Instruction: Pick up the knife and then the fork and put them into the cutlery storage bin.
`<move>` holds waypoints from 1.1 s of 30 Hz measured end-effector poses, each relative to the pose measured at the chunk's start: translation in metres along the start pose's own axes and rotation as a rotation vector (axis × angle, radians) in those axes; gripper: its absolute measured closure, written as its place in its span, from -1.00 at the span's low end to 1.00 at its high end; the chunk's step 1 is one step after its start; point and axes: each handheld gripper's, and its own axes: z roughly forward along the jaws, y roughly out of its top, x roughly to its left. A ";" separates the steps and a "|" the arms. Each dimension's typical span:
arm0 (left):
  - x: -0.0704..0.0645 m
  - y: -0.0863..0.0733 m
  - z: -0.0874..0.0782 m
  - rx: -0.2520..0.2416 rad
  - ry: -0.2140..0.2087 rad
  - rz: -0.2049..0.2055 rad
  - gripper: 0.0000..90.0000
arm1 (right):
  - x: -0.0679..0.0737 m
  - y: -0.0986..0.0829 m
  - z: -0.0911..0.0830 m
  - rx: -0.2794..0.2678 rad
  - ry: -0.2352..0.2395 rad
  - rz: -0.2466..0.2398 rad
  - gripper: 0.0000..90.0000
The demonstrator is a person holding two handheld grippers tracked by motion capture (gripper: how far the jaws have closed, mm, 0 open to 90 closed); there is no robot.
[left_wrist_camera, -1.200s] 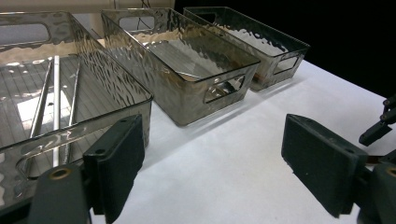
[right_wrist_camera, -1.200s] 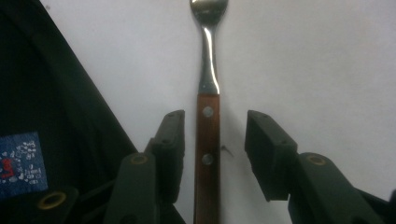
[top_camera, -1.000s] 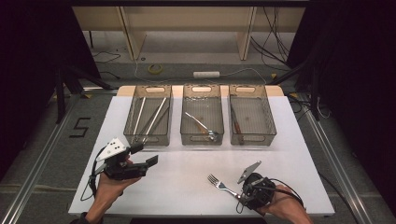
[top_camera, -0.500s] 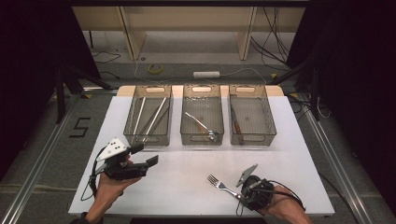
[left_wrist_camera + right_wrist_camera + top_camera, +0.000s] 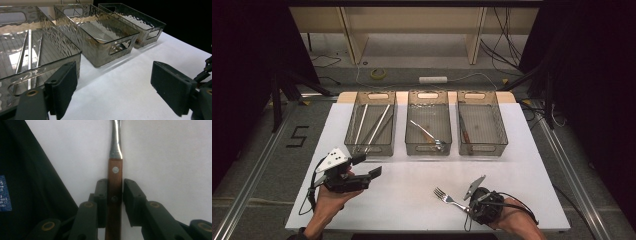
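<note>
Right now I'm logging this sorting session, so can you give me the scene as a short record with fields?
Surface: white table
Bins: three clear bins in a row; left bin, middle bin, right bin
Left bin contents: long metal utensils
Middle bin contents: metal utensil, type unclear
Right hand-held gripper: shut on wooden-handled fork
Left hand-held gripper: open, holding nothing, near the left bin

I see a fork (image 5: 115,182) with a reddish-brown wooden handle, silver rivets and a silver neck, held between my black right gripper (image 5: 115,195) pads. The table (image 5: 412,190) is plain white. The three bins (image 5: 100,32) are smoky grey, rippled and see-through. The left gripper (image 5: 117,87) is black too.
</note>
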 end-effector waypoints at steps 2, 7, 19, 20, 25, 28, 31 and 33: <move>0.000 0.000 0.000 -0.001 -0.001 0.000 -0.54 | -0.001 0.000 0.000 -0.004 -0.002 -0.009 0.69; 0.000 0.000 0.000 -0.002 0.000 -0.001 -0.54 | 0.000 0.001 0.000 0.001 -0.002 -0.011 0.71; 0.000 0.000 0.000 -0.004 0.001 -0.002 -0.54 | -0.003 0.000 -0.005 -0.023 0.001 -0.044 0.72; 0.000 0.000 0.000 -0.004 0.001 -0.002 -0.54 | -0.003 0.000 -0.006 -0.032 0.000 -0.042 0.72; 0.000 0.000 0.000 -0.002 0.002 -0.001 -0.54 | -0.006 0.000 -0.012 -0.061 0.000 -0.025 0.72; 0.000 0.000 0.001 -0.002 0.001 -0.003 -0.54 | -0.008 -0.001 -0.016 -0.079 -0.006 -0.022 0.72; 0.000 0.000 0.001 -0.001 0.002 -0.003 -0.54 | -0.013 -0.001 -0.021 -0.110 -0.003 -0.011 0.72; 0.000 0.000 0.001 -0.001 0.002 -0.003 -0.54 | -0.017 0.000 -0.023 -0.131 0.006 -0.002 0.72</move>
